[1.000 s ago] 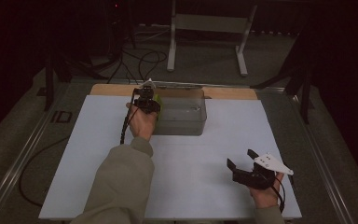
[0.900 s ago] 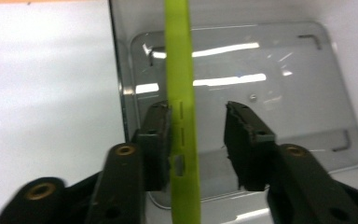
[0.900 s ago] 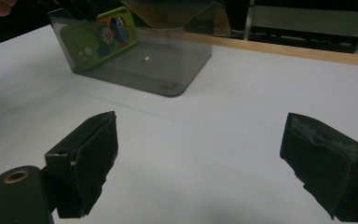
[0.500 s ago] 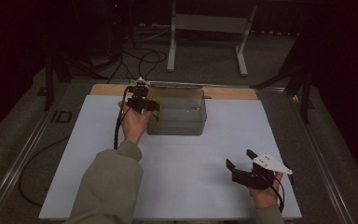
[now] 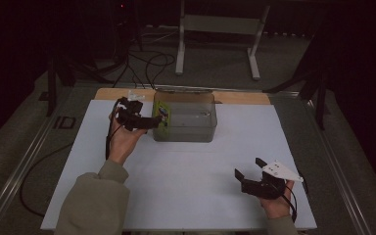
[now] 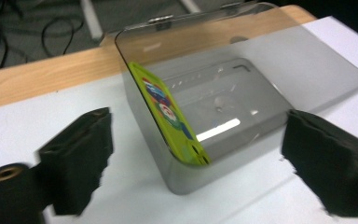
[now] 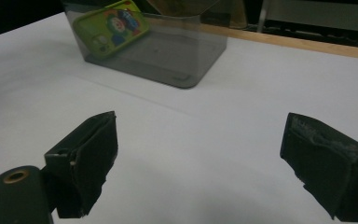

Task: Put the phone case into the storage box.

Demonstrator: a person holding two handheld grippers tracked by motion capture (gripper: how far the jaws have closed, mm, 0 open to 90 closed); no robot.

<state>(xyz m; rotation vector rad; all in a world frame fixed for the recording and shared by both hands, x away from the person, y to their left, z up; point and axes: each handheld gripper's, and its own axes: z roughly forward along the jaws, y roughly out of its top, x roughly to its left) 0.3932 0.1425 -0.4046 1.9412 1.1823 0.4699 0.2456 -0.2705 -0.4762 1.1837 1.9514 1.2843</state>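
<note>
A clear plastic bin (image 5: 191, 133) stands at the back middle of the white board. Inside it a green phone case (image 5: 160, 115) with a cartoon print leans on edge against the bin's left wall; the left gripper view shows the case (image 6: 168, 112) behind the bin's wall (image 6: 142, 135). My left gripper (image 5: 154, 121) hovers just left of the bin, its jaws wide apart after just opening, nothing between them. My right gripper (image 5: 248, 167) rests open and empty near the front right, facing the bin (image 7: 186, 51) and case (image 7: 112, 25) from afar.
The white board (image 5: 186, 196) covers the table, with a wooden strip (image 5: 245, 97) along its back edge. A metal stand (image 5: 218, 29) and cables (image 5: 147, 61) lie on the floor beyond. A metal rail (image 5: 24, 161) runs down the table's left side.
My left gripper has drawn back from over the bin's left end to its left side, and its jaws have opened. The right gripper has stayed put.
</note>
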